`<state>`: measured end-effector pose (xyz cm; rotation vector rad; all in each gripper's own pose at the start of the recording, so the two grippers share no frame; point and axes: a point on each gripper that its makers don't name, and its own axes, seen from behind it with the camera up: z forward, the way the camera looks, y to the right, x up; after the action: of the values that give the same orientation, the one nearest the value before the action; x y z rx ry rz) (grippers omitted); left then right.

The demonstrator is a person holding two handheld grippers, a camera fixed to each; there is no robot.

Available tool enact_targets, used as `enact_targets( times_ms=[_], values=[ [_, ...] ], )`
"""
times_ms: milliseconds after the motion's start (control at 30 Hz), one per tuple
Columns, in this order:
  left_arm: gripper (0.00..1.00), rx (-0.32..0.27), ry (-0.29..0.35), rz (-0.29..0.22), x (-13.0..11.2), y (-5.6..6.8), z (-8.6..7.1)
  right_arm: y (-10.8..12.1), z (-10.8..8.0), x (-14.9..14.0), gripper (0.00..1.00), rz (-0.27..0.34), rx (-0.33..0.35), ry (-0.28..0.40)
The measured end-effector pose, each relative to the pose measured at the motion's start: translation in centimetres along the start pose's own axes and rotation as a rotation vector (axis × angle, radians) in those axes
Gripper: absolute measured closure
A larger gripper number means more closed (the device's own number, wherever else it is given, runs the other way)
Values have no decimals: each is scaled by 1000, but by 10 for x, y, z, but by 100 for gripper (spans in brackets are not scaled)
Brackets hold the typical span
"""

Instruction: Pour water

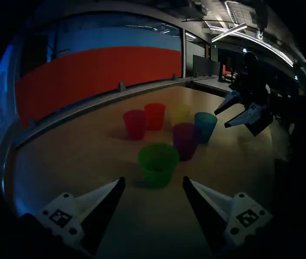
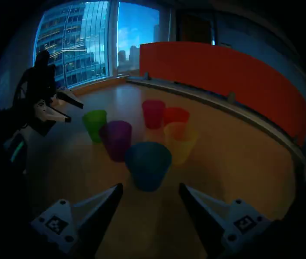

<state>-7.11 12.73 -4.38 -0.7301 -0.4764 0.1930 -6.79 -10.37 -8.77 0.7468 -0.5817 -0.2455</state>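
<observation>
- Six coloured plastic cups stand upright in a loose cluster on the wooden table (image 1: 88, 151), all in dim light.
- The left gripper (image 1: 153, 178) hangs low over the table, its two fingers spread wide with nothing gripped. The green cup (image 1: 158, 164) stands just ahead of the gap, and neither finger touches it.
- Seen from that gripper, the purple cup (image 1: 186, 140) stands just behind the green one to the right, and the teal cup (image 1: 205, 126) is close beside it. The two overlap from here, so I cannot tell whether they touch.
- Farther back, the yellow cup (image 1: 180, 113), the orange-red cup (image 1: 154, 115) and the pink cup (image 1: 135, 124) sit close together.
- The right gripper (image 2: 151, 185) faces the cluster from another side. Its fingers are also spread wide and empty, and the teal cup stands nearest, just in front of its fingertips.
- In each gripper's view the other one hovers above the table's edge, well apart from the cups.
- The light is too low for me to tell what, if anything, the cups hold.
- An orange-red partition (image 1: 101, 77) runs along the far side of the table. Beyond one end of it, a tall window (image 2: 79, 43) shows towers and blue sky.
</observation>
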Motion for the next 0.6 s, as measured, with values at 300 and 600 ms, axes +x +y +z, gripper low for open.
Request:
enact_targets(
  times_ms=[300,600],
  values=[
    [0,57,38,-21,7,-11,-9,5,-17,12,0,11,-35,38],
    [1,142,115,-30,23,-25,-25,19,-36,37,0,40,-101,109]
  ],
)
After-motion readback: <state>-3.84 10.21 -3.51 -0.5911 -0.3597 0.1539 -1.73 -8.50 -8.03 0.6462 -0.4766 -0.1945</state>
